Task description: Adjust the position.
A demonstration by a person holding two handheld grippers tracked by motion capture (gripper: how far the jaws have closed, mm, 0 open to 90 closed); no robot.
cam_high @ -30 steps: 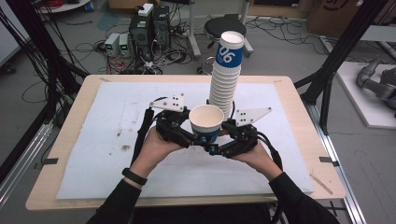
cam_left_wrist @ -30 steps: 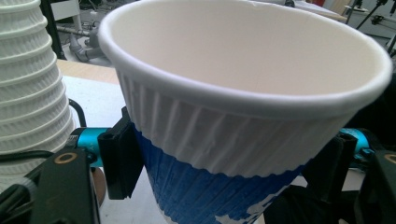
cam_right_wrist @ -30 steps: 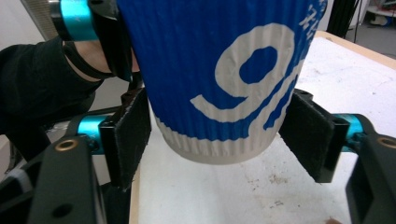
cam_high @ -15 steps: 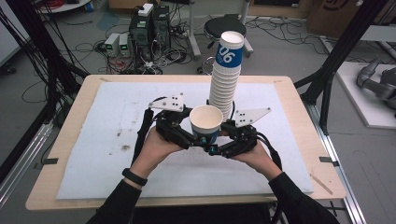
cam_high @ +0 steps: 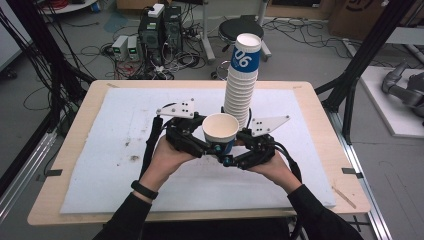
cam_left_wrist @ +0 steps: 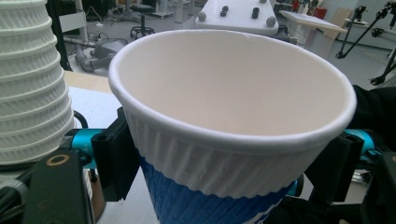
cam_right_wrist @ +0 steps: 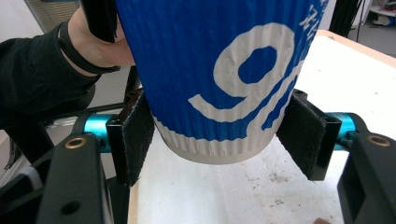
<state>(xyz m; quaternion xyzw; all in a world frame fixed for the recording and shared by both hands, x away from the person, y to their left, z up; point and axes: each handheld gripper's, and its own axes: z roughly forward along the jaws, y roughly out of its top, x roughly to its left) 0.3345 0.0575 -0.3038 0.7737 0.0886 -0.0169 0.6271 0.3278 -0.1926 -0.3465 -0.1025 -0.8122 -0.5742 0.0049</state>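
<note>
A person stands at the bench (cam_high: 65, 200) with a pair of tongs in each hand, both brought together around one blue-and-white ribbed paper cup (cam_high: 220, 131), which is held upright in the air above the white mat (cam_high: 110, 130), just in front of a tall stack of the same cups (cam_high: 240, 90).

The right tongs (cam_right_wrist: 219, 135) are clamped on the cup low down: in the right gripper view the two black pads press the ribbed wall on either side just above its base, and the bottom hangs clear of the mat. The left tongs (cam_high: 197, 142) sit at the cup's other side, higher up near where the white band meets the blue. Their jaws have just been closing, with the cup between them; in the left gripper view the pads flank the wall very close, but I cannot tell whether they actually press on it.

The stack stands on the mat toward the far edge, its topmost cup showing large white numerals on blue.
</note>
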